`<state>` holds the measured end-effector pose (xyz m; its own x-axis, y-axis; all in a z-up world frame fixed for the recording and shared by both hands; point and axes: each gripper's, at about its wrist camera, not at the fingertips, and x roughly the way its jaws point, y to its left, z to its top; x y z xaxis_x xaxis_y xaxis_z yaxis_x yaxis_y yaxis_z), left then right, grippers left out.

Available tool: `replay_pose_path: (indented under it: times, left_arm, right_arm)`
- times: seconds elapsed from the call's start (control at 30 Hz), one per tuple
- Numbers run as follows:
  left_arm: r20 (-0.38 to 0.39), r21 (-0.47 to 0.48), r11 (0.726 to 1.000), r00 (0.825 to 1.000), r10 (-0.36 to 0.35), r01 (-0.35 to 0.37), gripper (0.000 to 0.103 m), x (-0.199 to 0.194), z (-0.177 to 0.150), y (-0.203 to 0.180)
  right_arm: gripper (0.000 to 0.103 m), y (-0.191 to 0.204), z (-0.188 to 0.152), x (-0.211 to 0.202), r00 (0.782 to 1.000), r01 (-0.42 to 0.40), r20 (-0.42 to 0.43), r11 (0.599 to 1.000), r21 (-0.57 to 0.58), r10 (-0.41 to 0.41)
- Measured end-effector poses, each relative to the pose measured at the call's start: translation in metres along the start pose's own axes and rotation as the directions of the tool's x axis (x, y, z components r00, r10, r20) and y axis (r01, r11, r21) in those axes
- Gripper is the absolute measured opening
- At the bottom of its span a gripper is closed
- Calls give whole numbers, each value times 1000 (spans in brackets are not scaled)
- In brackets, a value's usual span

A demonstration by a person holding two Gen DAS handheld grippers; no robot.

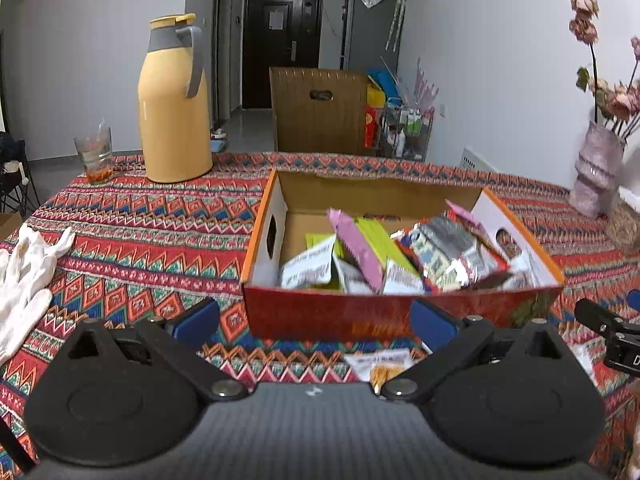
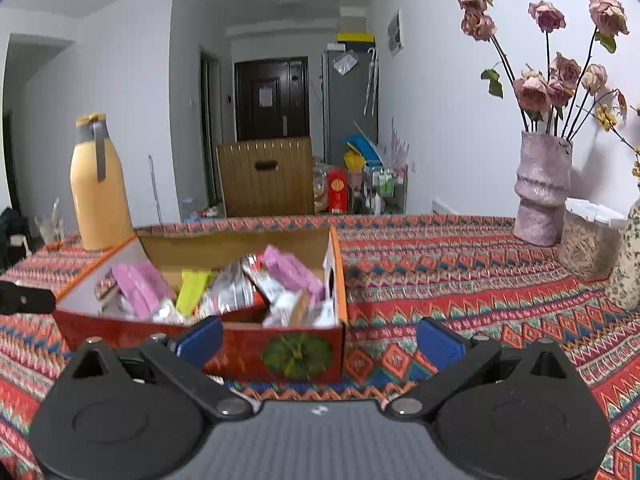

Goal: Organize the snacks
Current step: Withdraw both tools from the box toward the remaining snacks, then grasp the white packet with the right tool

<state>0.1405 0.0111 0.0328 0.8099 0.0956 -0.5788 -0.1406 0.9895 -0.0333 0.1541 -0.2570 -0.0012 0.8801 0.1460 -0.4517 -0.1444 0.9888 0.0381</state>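
Observation:
A red and orange cardboard box (image 1: 320, 312) stands on the patterned tablecloth, filled with several snack packets (image 1: 384, 260) in pink, green, white and silver. It also shows in the right wrist view (image 2: 248, 344) with the same packets (image 2: 240, 292). One loose snack packet (image 1: 380, 364) lies on the cloth in front of the box. My left gripper (image 1: 316, 320) is open and empty, just in front of the box. My right gripper (image 2: 320, 336) is open and empty, near the box's front right corner; part of it shows in the left wrist view (image 1: 608, 328).
A yellow thermos jug (image 1: 172, 104) and a glass (image 1: 94, 156) stand at the back left. White gloves (image 1: 24, 276) lie at the left. A pink vase of dried roses (image 2: 540, 188) and a jar (image 2: 588, 240) stand at the right.

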Motion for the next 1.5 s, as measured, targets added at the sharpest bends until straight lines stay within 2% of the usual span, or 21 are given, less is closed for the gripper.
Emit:
replay_pose_path:
  times: [0.27, 0.5, 1.03, 1.33, 1.43, 1.5]
  left_arm:
    - [-51, 13, 1000, 999, 7, -6, 103, 11, -25, 4]
    - [-35, 7, 1000, 999, 16, -15, 103, 24, -42, 10]
    - [-12, -13, 1000, 1000, -29, 28, 103, 19, -50, 14]
    - [-9, -24, 999, 999, -45, 45, 103, 18, -51, 15]
    - [-11, -26, 998, 999, -50, 50, 103, 18, -51, 15]
    - [-11, -26, 998, 999, -51, 51, 103, 18, -51, 15]
  right_arm:
    - [103, -2, -24, 2, 997, 13, -81, 999, -43, -16]
    - [103, -8, -38, 5, 991, 28, -131, 999, -30, -31]
    - [103, -13, -45, 12, 980, 77, -184, 996, -34, -82]
    - [103, -14, -44, 35, 969, 102, -223, 994, -27, -105]
    - [95, -15, -45, 41, 968, 91, -235, 996, -18, -93]
    - [81, -16, -47, 43, 966, 76, -246, 997, -11, -76]
